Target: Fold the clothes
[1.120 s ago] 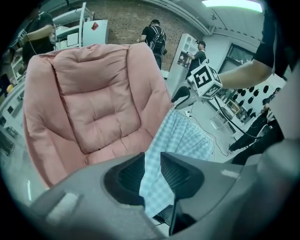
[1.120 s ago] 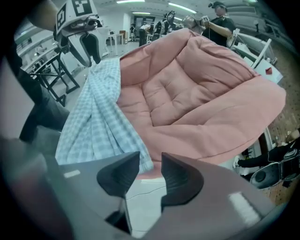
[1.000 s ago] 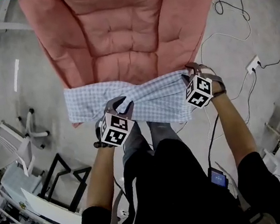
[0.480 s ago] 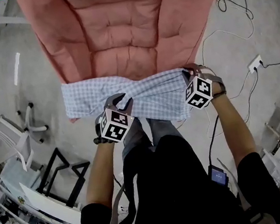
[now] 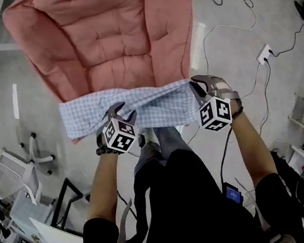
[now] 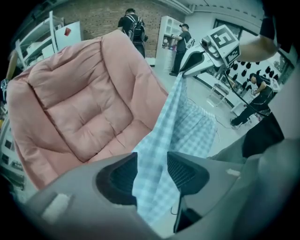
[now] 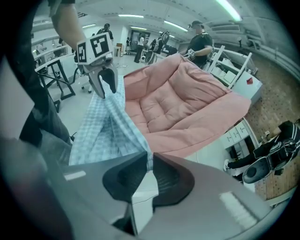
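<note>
My left claw [image 6: 152,161] first: its jaws have just been opening and stand apart, with the checked garment [image 5: 155,103] hanging loose in the gap and nothing pressing on it. My right claw [image 7: 150,161] has just been closing and is nipped tight on the garment's top edge, a thin bite right at the hem. Between the two, the cloth is strung in a band along the front edge of the pink chair [image 5: 111,39]. One end trails past the chair's front corner, out beyond my left claw.

Here's the worry: with the left side slack, only the right claw carries anything. If I lift or pull away from the chair, I reckon the fabric slides straight out of the left gap. That whole end would sag down the chair's front toward the floor [image 5: 230,38] — fold line gone.

The right bite is shallow too, so a sharp tug along the chair's front could strip the hem free there.

Third risk: closing the left claw on a bunched wad rather than a single edge — that sets a crooked crease. Safer, I'd judge, to get a firm left grip before moving off the chair.
</note>
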Demonstrator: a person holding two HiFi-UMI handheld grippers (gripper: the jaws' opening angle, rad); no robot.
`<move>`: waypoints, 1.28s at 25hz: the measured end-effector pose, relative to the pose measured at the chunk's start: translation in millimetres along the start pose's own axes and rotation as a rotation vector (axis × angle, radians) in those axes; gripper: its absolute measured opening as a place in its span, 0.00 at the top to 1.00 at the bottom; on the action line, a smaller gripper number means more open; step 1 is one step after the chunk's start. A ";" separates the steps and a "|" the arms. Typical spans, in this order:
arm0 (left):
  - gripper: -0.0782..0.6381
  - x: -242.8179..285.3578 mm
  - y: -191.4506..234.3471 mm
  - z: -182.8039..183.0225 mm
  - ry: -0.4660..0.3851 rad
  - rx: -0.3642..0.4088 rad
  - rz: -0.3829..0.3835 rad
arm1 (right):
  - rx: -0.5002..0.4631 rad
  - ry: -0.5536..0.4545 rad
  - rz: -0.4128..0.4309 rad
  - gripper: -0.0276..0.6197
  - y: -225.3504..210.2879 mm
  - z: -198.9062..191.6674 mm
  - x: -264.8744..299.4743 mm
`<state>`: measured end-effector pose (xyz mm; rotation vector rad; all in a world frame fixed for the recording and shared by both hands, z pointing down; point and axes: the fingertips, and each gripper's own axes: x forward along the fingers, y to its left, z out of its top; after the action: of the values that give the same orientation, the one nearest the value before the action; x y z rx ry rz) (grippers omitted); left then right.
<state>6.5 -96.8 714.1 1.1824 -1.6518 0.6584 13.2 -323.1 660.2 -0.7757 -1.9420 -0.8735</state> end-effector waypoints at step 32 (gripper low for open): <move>0.86 15.0 -123.8 -91.2 0.070 0.261 -0.189 | 0.027 0.121 -0.075 0.89 164.6 -88.5 -49.6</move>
<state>154.9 -74.2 750.7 1.4643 -1.4047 0.8019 202.4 -310.7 697.9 -0.6236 -1.8818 -0.9161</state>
